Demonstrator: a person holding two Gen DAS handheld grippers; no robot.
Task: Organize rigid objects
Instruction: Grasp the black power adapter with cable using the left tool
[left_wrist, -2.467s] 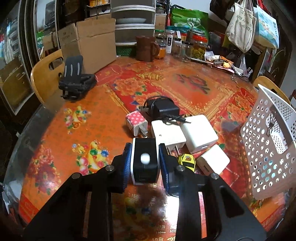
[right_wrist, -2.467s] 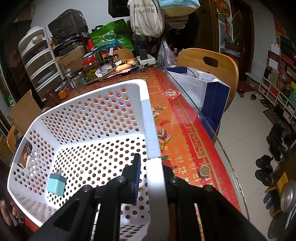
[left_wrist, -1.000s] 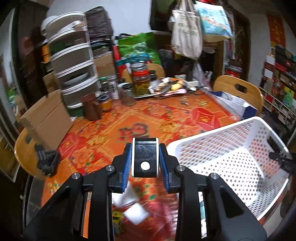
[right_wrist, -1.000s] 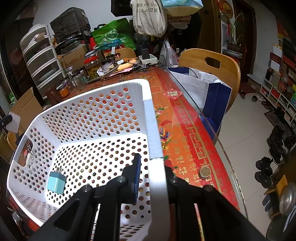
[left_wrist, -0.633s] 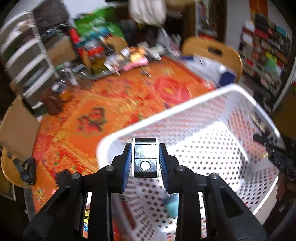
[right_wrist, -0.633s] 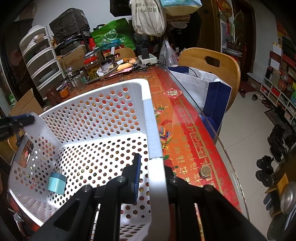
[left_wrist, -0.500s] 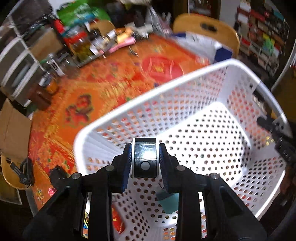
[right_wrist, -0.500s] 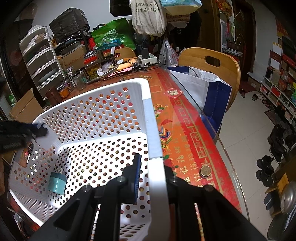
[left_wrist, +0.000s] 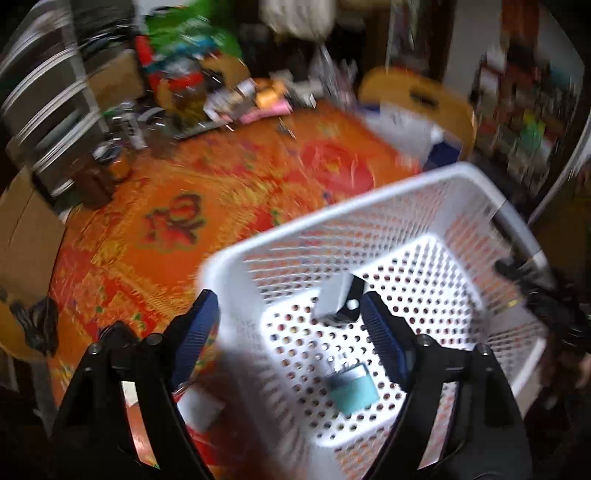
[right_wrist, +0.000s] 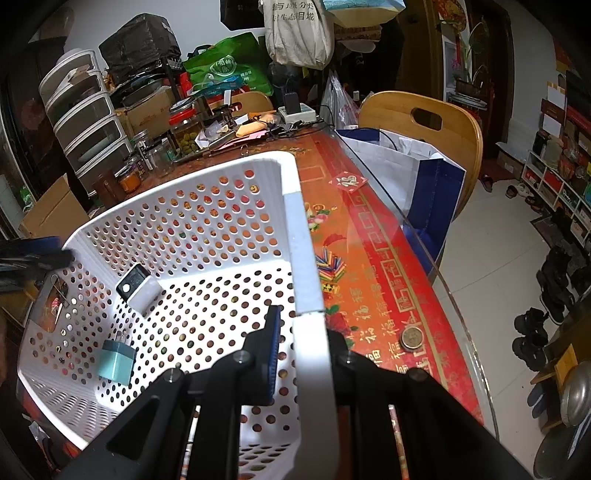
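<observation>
Left gripper (left_wrist: 290, 317): jaws spread wide, nothing between them; held over the near corner of the basket, blue pads either side of the basket's interior. View blurred

Black-and-white charger (left_wrist: 338, 301): ahead of the left gripper and between its two fingers, touching neither; inside the white perforated basket (left_wrist: 258, 254). In the right wrist view the same charger (right_wrist: 138, 290) sits tilted against the basket's far-left wall, black face with a white dot turned up; whether it rests on the floor of the basket or is in the air cannot be told

Teal charger (left_wrist: 352, 387): on the basket floor, below the black-and-white charger and just inside the left gripper's right-hand finger. In the right wrist view (right_wrist: 116, 362), prongs pointing up, well left of the right gripper

Right gripper (right_wrist: 301, 350): closed on the rim of the basket (right_wrist: 299, 251), one finger inside the wall, the other outside

Table (right_wrist: 369, 258): red and orange patterned cloth under glass, to the right of the right gripper; coin (right_wrist: 412, 338) lying on it just right of that gripper

Wooden chair (right_wrist: 424, 122): beyond the table edge, far ahead and right of the right gripper, a white and blue bag (right_wrist: 413, 166) in front of it
</observation>
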